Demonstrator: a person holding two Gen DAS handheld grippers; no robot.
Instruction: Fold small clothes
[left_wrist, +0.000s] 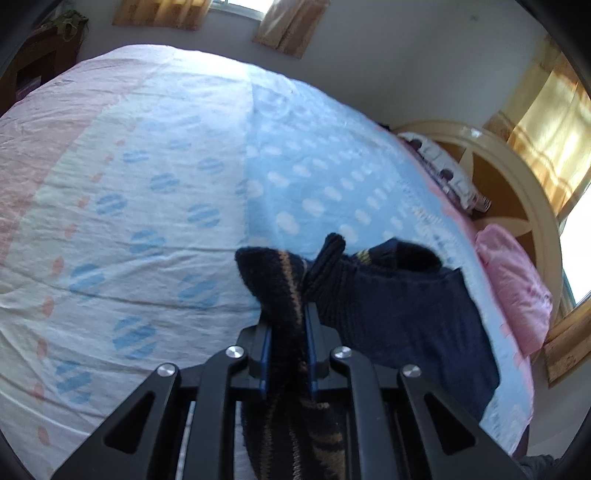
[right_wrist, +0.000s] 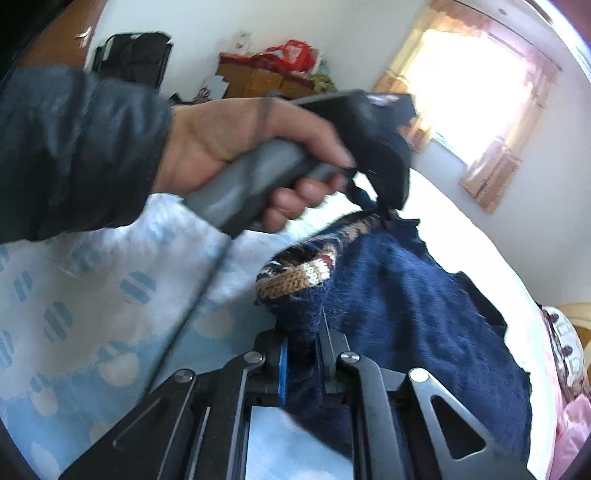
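Observation:
A small navy knitted sweater with tan and white patterned bands lies partly on the bed and is lifted at two points. In the left wrist view my left gripper is shut on a bunched fold with a tan stripe. In the right wrist view my right gripper is shut on the sweater just below a patterned band. Farther back in that view a hand in a dark sleeve holds the left gripper, which pinches another part of the same garment.
The bed sheet is blue, white and pink with dots. A pink pillow and a patterned pillow lie by the curved headboard. A cabinet with red bags stands by the far wall.

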